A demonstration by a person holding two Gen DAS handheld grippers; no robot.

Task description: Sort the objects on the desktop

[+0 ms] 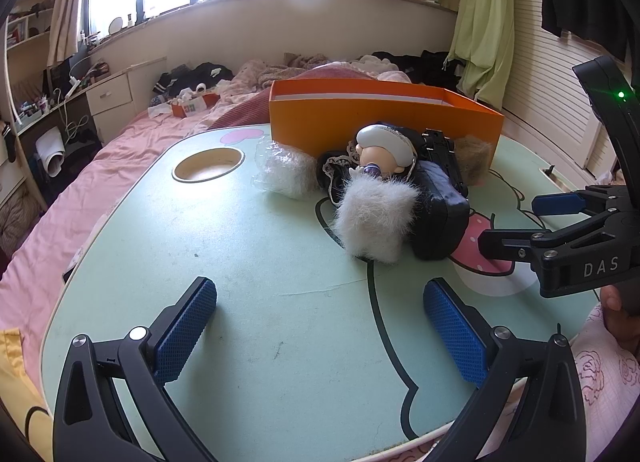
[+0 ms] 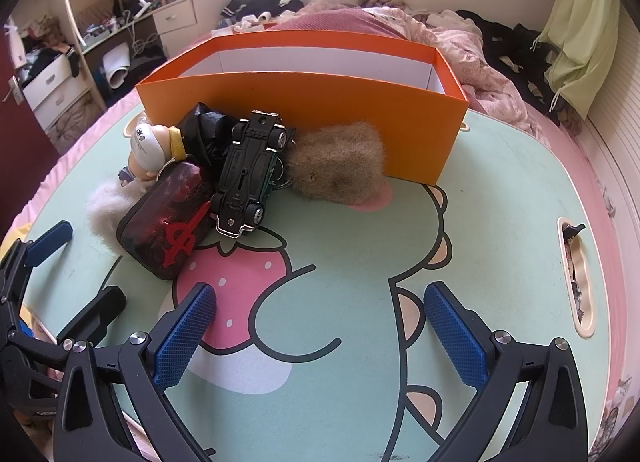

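Right wrist view: right gripper point(image 2: 320, 334) fingers spread wide, holding nothing, toy car point(image 2: 248, 178) lying ahead and slightly left, long axis roughly along the fingers, propped on the dark pouch point(image 2: 168, 218) before the orange box point(image 2: 304, 102); left gripper point(image 1: 320, 334) also spread, empty, farther off.

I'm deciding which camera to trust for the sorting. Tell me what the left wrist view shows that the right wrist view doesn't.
Left wrist only: a white fluff in clear wrap and the round cup hole.

Right wrist only: the toy car tipped underside-out, the red emblem on the dark pouch, and the orange box interior, where nothing shows above the front wall.

Both: box, doll figure, pouch, brown fluff, white fluff, both grippers open and holding nothing.
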